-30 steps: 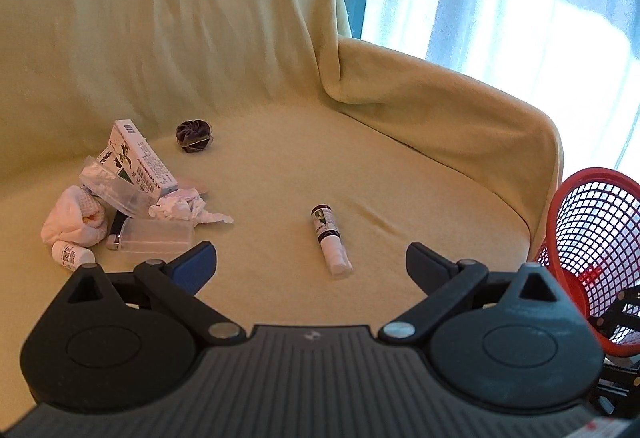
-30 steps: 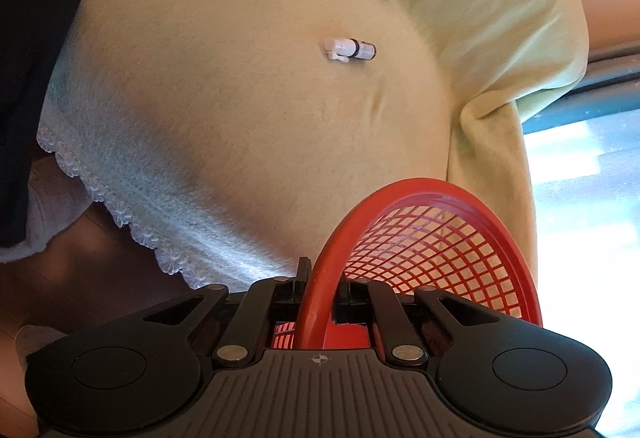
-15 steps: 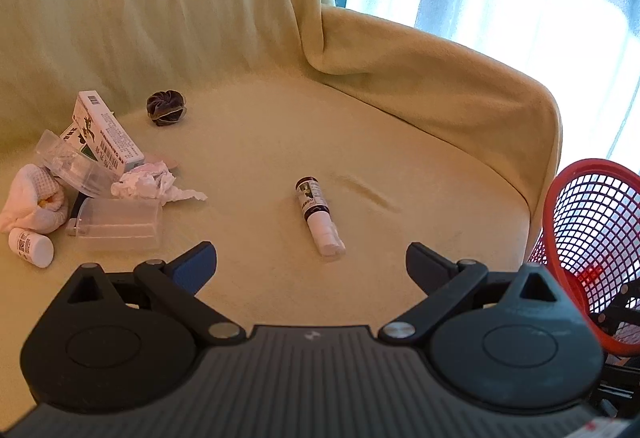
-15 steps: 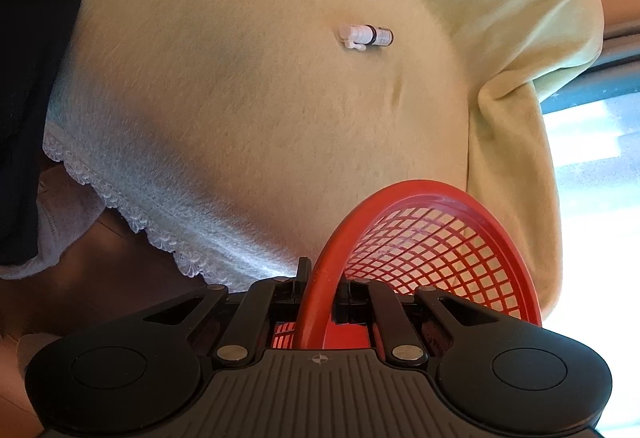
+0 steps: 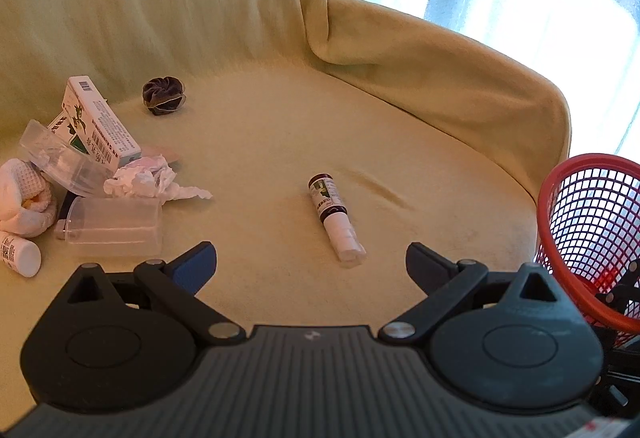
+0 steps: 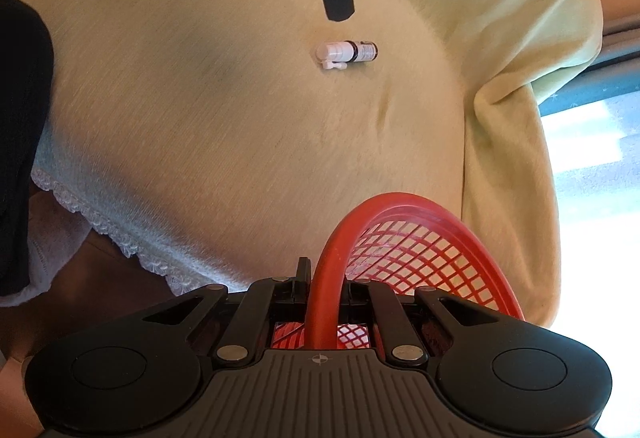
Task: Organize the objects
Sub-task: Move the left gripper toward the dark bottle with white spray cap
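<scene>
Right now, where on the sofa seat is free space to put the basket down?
The seat is bare between the spray bottle and the armrest, and in front of the bottle toward the lace edge. The pile around the medicine box is crowded.

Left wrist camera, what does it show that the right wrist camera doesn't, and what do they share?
Only the left wrist view shows the pile: a medicine box, crumpled tissue, a clear plastic case, a white sock, and the open left gripper seen from behind. Only the right wrist view shows the right gripper shut on the basket rim and the cover's lace hem. Both show the spray bottle, dark scrunchie and red basket.
</scene>
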